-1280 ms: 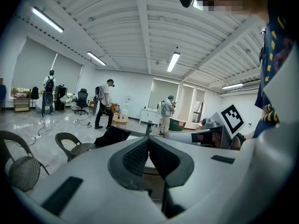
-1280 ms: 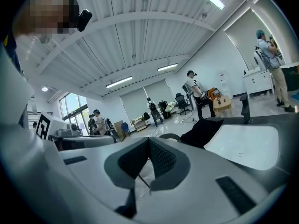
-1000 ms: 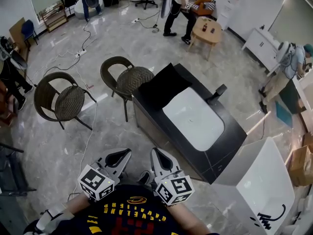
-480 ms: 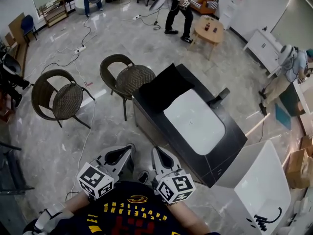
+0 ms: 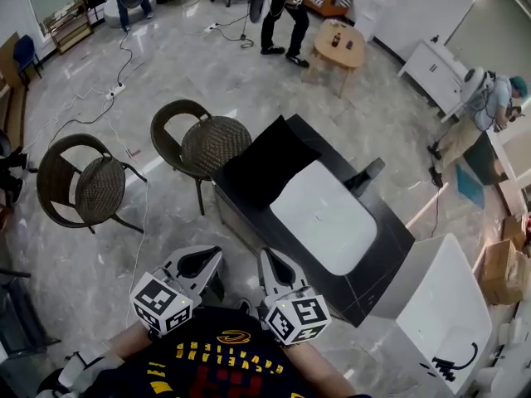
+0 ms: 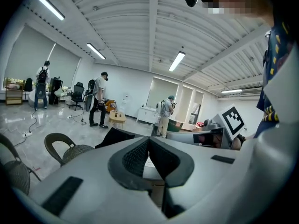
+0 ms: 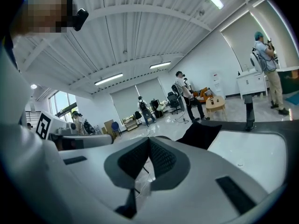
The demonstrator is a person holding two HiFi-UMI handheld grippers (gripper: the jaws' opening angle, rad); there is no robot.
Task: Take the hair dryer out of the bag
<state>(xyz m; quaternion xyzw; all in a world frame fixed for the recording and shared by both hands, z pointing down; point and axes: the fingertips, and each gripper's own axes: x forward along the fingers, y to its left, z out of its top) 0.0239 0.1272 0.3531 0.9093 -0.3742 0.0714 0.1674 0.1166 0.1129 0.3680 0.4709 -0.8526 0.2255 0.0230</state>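
Closing on the black table point(image 5: 377, 259) since a second earlier, the person carried the left gripper point(image 5: 210, 255) and right gripper point(image 5: 267, 257) pinched shut and empty. The bag point(image 5: 270, 160) lay well ahead on the table's far end, slightly nearer the right gripper; the hair dryer was unseen, presumably inside.

wicker chairs point(image 5: 90, 191) point(image 5: 209, 143) — 2 | black bag point(image 5: 270, 160) — 1 | dark table point(image 5: 390, 251) — 1 | claws point(image 5: 214, 255) point(image 5: 265, 257) — 2
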